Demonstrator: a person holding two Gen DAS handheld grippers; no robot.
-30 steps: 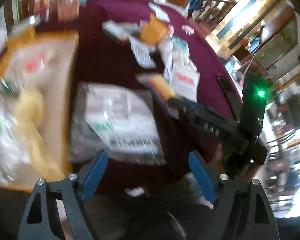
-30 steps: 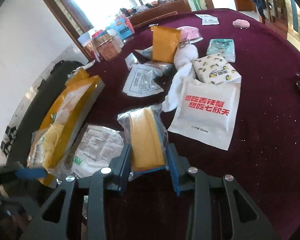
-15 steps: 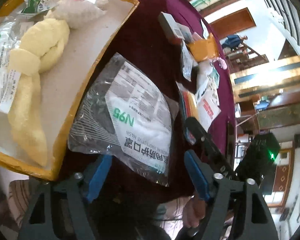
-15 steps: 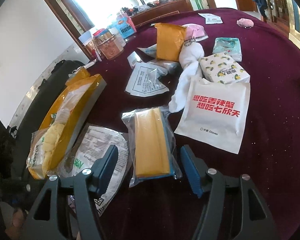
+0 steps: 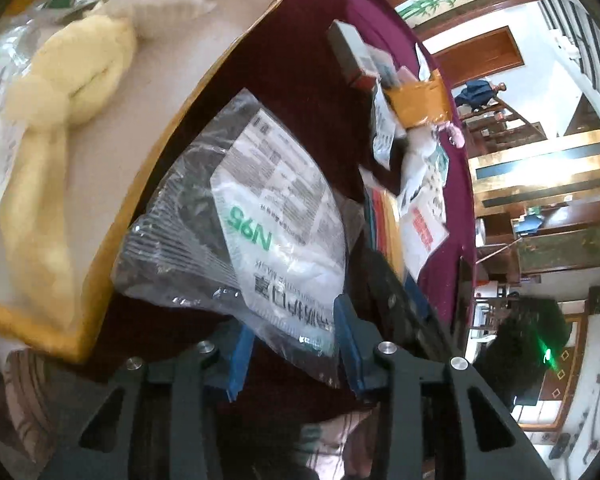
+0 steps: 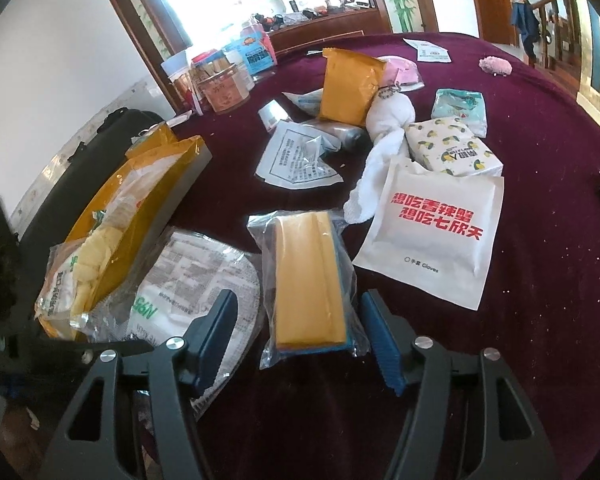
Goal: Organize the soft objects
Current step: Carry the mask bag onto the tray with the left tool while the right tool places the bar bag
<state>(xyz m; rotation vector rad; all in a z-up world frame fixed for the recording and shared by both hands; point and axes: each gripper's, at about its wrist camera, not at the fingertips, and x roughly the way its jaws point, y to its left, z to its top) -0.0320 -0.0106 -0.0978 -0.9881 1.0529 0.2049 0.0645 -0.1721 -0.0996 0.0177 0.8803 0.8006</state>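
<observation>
A clear N95 mask packet (image 5: 260, 236) lies on the maroon tablecloth beside a yellow-rimmed tray (image 5: 148, 184) that holds a yellow plush (image 5: 60, 120). My left gripper (image 5: 294, 348) is partly closed, its blue pads on either side of the packet's near edge. In the right wrist view the packet (image 6: 188, 284) lies left of a bagged stack of yellow cloths (image 6: 310, 280). My right gripper (image 6: 300, 340) is open, its pads either side of the cloth bag's near end, not touching it.
Further back lie a white pouch with red print (image 6: 432, 236), a lemon-print pack (image 6: 452, 148), a white plush (image 6: 384, 140), an orange mailer (image 6: 348, 84) and jars (image 6: 216, 84). A black suitcase (image 6: 100, 140) stands beyond the tray.
My right gripper opened and let go of the bagged cloths, then backed off slightly. My left gripper swung over to the N95 packet and narrowed around its near edge.
</observation>
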